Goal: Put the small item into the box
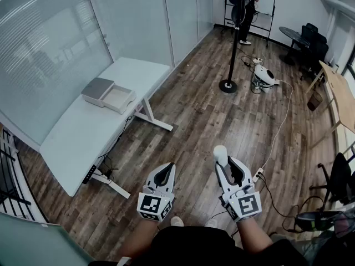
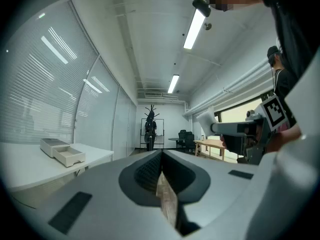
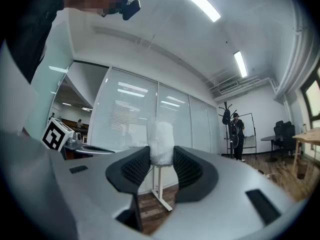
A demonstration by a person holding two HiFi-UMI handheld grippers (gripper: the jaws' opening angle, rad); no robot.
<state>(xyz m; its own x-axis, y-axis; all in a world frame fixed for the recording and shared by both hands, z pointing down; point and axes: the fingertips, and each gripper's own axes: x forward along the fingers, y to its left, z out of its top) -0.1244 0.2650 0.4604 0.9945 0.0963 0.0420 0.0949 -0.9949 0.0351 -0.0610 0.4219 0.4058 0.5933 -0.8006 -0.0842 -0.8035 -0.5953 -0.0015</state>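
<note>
Head view with both gripper views: the person holds both tools level and side by side above the wood floor [image 1: 211, 121]. The left gripper [image 1: 166, 168] has its jaws brought together, and nothing lies between the pads; its own view shows only a thin slit with floor behind it [image 2: 161, 156]. The right gripper [image 1: 226, 163] is clamped on the small item [image 1: 220, 152], a white, fuzzy-surfaced cylinder that stands upright between the ribbed pads and rises above the jaw tips [image 3: 161, 141]. The item is thus off the table and well apart from the box [image 1: 109, 95]. The box rests on the white table [image 1: 83, 132] against the glass wall at the left of the head view. It shows a grey portion and, beside it, a pale tray open upward, also seen in the left gripper view [image 2: 62, 152]. In the background a person [image 1: 243, 4] stands near a whiteboard frame, with a black pole stand [image 1: 228, 82] on the floor in front.
</note>
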